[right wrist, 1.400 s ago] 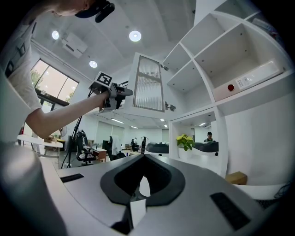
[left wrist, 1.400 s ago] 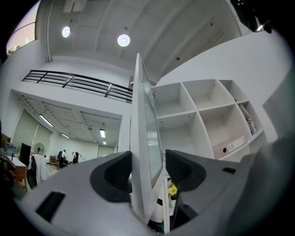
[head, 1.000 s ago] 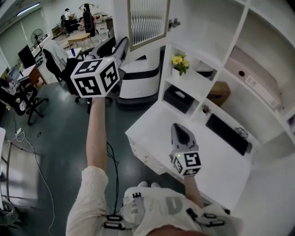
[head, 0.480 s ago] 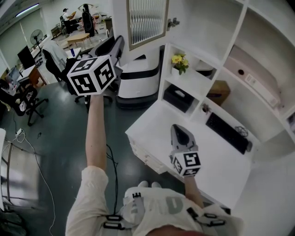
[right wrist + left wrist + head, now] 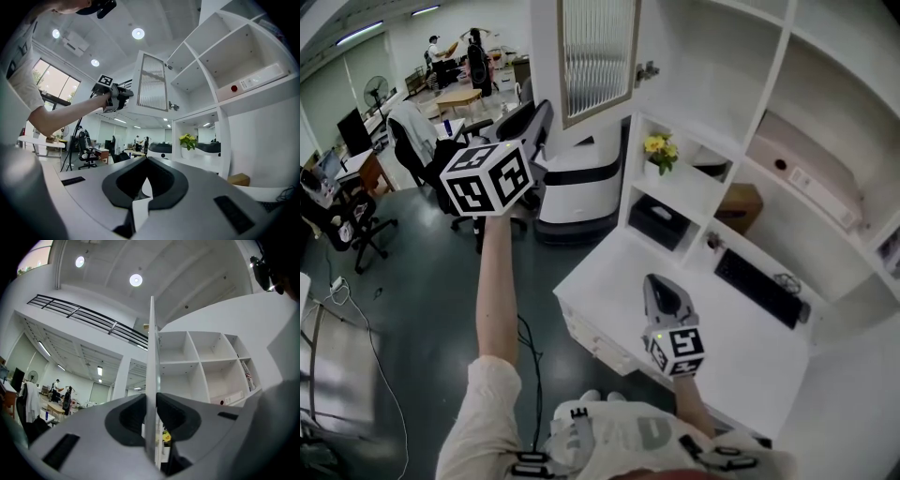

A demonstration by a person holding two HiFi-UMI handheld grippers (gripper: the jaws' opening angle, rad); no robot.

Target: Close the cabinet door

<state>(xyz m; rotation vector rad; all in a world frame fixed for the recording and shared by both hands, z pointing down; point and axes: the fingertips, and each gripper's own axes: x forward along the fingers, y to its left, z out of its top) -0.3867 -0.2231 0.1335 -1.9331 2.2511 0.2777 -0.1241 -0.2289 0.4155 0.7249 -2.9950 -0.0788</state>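
Observation:
The cabinet door [image 5: 598,52], a white frame round ribbed glass, stands swung out from the white shelf unit [image 5: 722,103]. My left gripper [image 5: 536,150] is held out at arm's length and is shut on the door's free edge. In the left gripper view the thin door edge [image 5: 152,357] runs straight up between the pads of the left gripper [image 5: 151,413]. The right gripper view shows the door [image 5: 152,84] with the left gripper [image 5: 125,96] at its lower corner. My right gripper [image 5: 661,281] hovers over the white desk [image 5: 600,281], shut and empty; the right gripper [image 5: 146,161] shows its tips together.
In the shelves stand yellow flowers [image 5: 661,145], a black box [image 5: 661,208] and a cardboard box [image 5: 741,199]. A keyboard [image 5: 759,281] lies on the desk. A white and black pod [image 5: 581,169] and office chairs [image 5: 412,141] stand on the floor beyond the door.
The left gripper's marker cube has rolled a little and sits slightly lower and to the left. The right gripper has stayed over the desk. The door looks unmoved.

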